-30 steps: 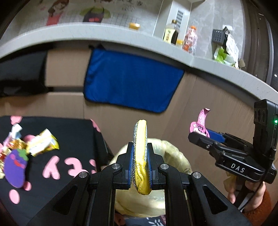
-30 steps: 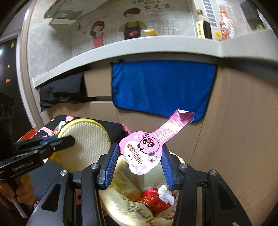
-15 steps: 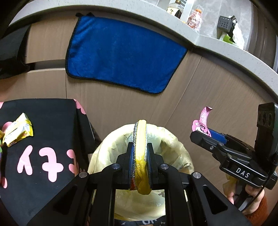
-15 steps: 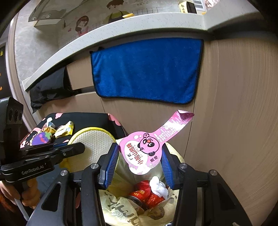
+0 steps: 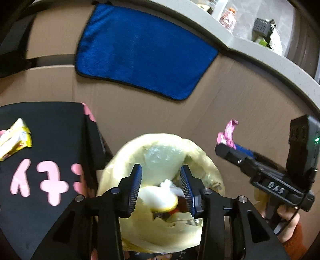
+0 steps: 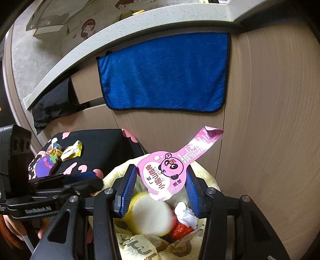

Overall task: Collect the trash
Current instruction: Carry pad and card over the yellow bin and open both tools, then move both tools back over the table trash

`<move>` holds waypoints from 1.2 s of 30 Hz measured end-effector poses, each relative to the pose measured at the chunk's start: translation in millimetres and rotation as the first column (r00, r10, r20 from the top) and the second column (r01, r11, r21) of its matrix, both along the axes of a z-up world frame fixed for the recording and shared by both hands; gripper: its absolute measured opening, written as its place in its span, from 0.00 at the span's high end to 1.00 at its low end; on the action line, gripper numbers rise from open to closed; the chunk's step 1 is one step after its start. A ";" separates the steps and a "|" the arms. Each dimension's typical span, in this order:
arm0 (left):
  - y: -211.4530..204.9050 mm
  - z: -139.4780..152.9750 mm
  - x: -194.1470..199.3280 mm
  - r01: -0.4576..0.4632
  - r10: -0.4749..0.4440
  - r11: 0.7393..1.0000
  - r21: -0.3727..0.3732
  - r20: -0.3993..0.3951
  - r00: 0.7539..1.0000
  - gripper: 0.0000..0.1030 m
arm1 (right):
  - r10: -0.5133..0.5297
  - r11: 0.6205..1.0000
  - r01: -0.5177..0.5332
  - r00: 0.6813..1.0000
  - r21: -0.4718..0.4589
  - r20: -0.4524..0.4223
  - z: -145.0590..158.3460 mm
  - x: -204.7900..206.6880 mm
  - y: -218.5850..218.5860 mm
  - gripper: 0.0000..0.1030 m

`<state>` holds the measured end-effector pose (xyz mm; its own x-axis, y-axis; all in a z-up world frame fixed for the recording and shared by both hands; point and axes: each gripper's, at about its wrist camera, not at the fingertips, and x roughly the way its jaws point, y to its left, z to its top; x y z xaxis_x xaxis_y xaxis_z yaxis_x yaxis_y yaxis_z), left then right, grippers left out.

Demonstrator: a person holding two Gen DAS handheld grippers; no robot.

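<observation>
Released since a moment ago, the yellow scourer (image 5: 159, 199) is seen in the trash bag (image 5: 208, 160) beneath the opened left gripper (image 5: 161, 189); next, the pink wrapper (image 6: 166, 174), clamped by the right gripper (image 6: 161, 185) above the bag, is judged due for release.

A: What is seen hung on the wooden panel?
B: A blue towel (image 6: 164, 74) with a dark edge is seen flat against the cabinet front (image 6: 266, 120), under the speckled grey counter ledge (image 6: 124, 28).

A: And beside it?
B: A black cloth (image 6: 52, 106) is draped to the left of the towel. Cartoon wall stickers (image 6: 89, 27) are seen above the ledge.

A: Is anything set on the ledge?
B: A bottle (image 5: 228, 15) and a dark perforated holder (image 5: 262, 27) are seen there, blurred.
</observation>
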<state>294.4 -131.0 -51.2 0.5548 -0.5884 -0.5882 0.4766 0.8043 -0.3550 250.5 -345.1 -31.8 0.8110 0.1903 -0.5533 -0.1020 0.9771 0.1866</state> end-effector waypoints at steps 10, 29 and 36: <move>46.6 46.7 -39.3 -0.049 0.050 0.999 -0.017 0.124 0.991 0.56 | -0.006 1.000 0.005 1.000 -0.026 -0.021 -6.9 4.6 19.6 0.37; 239.0 96.4 -98.1 -0.388 0.403 0.915 -0.110 0.227 0.886 0.56 | 0.179 0.981 -0.166 0.974 -0.095 0.138 66.5 -34.7 146.7 0.37; 294.5 60.0 -84.7 -0.488 0.506 0.861 -0.143 0.146 0.850 0.54 | 0.284 0.955 -0.271 0.953 -0.119 0.110 52.8 -23.5 204.7 0.37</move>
